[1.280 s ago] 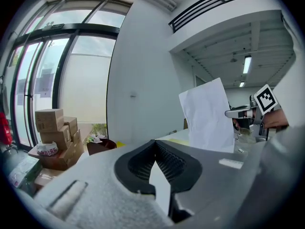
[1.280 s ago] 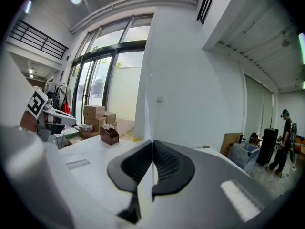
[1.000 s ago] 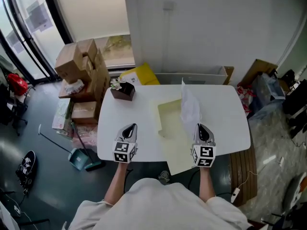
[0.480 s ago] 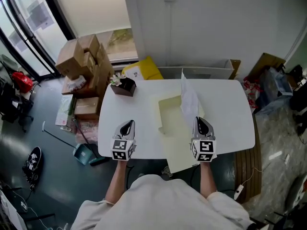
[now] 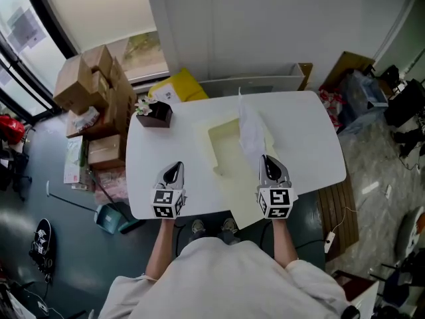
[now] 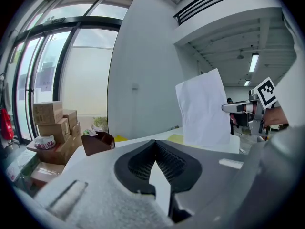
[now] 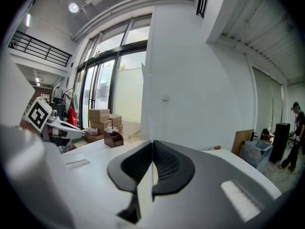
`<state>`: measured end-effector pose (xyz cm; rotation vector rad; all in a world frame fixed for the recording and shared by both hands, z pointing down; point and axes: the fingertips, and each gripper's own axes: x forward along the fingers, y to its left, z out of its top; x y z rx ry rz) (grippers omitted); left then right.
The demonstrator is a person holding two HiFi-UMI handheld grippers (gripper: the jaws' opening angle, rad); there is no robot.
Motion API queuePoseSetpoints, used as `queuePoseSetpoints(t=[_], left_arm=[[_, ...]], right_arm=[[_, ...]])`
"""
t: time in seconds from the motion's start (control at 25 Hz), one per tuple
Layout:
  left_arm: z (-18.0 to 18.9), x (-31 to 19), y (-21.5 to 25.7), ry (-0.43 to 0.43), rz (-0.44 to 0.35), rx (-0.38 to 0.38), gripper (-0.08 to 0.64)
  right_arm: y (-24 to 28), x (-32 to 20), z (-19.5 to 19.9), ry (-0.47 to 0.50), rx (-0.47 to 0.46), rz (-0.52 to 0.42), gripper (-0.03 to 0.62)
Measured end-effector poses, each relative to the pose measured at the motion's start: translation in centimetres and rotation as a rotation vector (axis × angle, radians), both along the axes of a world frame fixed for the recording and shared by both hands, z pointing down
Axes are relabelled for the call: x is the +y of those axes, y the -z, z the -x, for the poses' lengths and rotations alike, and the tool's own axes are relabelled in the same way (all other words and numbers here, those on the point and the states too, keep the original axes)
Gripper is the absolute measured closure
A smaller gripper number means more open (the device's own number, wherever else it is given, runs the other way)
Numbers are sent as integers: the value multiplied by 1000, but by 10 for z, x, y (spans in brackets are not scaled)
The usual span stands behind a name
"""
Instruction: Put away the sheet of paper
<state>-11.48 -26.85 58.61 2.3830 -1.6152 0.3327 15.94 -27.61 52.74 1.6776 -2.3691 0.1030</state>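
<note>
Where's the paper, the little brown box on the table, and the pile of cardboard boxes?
sheet of paper [image 5: 251, 133]: head view, middle of the upright white sheet.
brown box [image 5: 154, 117]: head view, its side wall facing the camera.
cardboard boxes [image 5: 73, 85]: head view, top of a box in the pile.

**A:** Where does the sheet of paper [image 5: 250, 128] end at the bottom?

**B:** Can't say. In the head view the right gripper [image 5: 267, 161] covers its lower edge, and in the right gripper view the sheet stands edge-on, a bare thin line.

**A:** And the cream folder [image 5: 229, 153]?

**B:** Its near corner slips behind that gripper's marker cube (the person's shoulders also hide part of the table's [image 5: 305, 138] front edge).

**A:** What's in the small brown box [image 5: 154, 115]?

**B:** Too small to tell. The dark bulky thing [image 5: 406, 102] at the right is cut off by the picture's edge.
</note>
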Motion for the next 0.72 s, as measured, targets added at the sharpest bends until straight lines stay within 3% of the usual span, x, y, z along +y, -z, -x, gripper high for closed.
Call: queuePoseSetpoints(t=[0.2,0.32,0.48,0.72], left_arm=[[11,-5,-4,-44,1,10,555],[15,-8,-7,-71,5,14,555],[14,-10,-12,-107,14,19,555],[13,-14,-14,-142,19,11,555]], right_arm=[[3,9,10,-46,-4,-2,591],[5,14,15,-76,-69,2,591],[9,17,13,-121,-254,7,591],[-21,20,-7,-234,-634,76,591]])
